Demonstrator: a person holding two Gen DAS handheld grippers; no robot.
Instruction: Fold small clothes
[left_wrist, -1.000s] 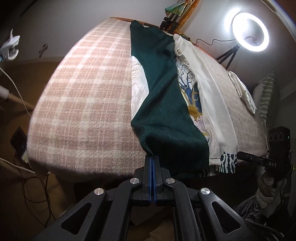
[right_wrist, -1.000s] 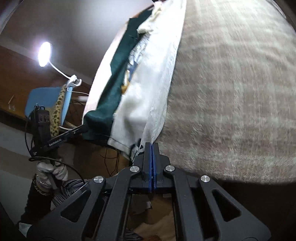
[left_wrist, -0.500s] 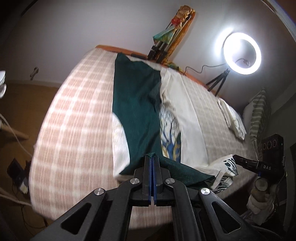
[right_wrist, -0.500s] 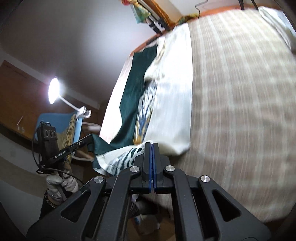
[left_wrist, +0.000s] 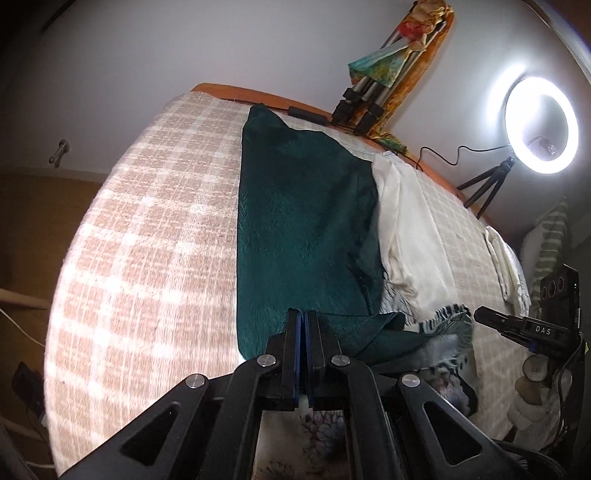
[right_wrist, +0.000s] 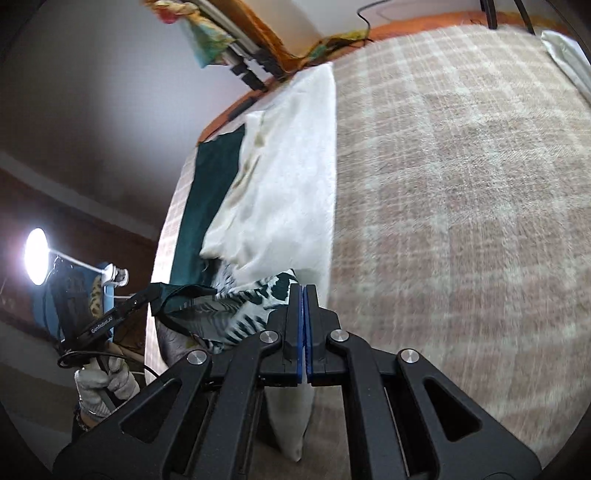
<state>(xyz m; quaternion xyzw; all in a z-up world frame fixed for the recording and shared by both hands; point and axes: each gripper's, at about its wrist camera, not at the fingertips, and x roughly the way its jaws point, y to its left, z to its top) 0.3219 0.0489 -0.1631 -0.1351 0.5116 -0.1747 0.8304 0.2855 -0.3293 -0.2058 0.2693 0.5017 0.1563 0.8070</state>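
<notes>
Garment (left_wrist: 306, 229): dark green outside, cream lining, leaf-print hem; laid lengthwise on the checked bed (left_wrist: 147, 229).

Left wrist view. Your left gripper (left_wrist: 303, 321) has its fingers pressed together on the near green corner of the hem. The garment's long axis runs straight ahead of the fingers, away toward the headboard side. Green panel directly ahead; cream lining (left_wrist: 410, 236) ahead and to the right. The lifted hem spans rightward from your fingers to the right gripper (left_wrist: 480, 314), whose tips meet the printed edge. A ring light (left_wrist: 539, 125) stands far ahead, right.

Right wrist view. Your right gripper (right_wrist: 303, 295) has its fingers closed on the leaf-print hem (right_wrist: 236, 310). The cream lining (right_wrist: 288, 184) stretches ahead and slightly left of the fingers; the green strip lies further left. The left gripper (right_wrist: 153, 291) holds the other corner, off to the left.

Judgement: both hands sit equally at the near end, so the fold calls for carrying the hem forward along the long axis, both corners level.
</notes>
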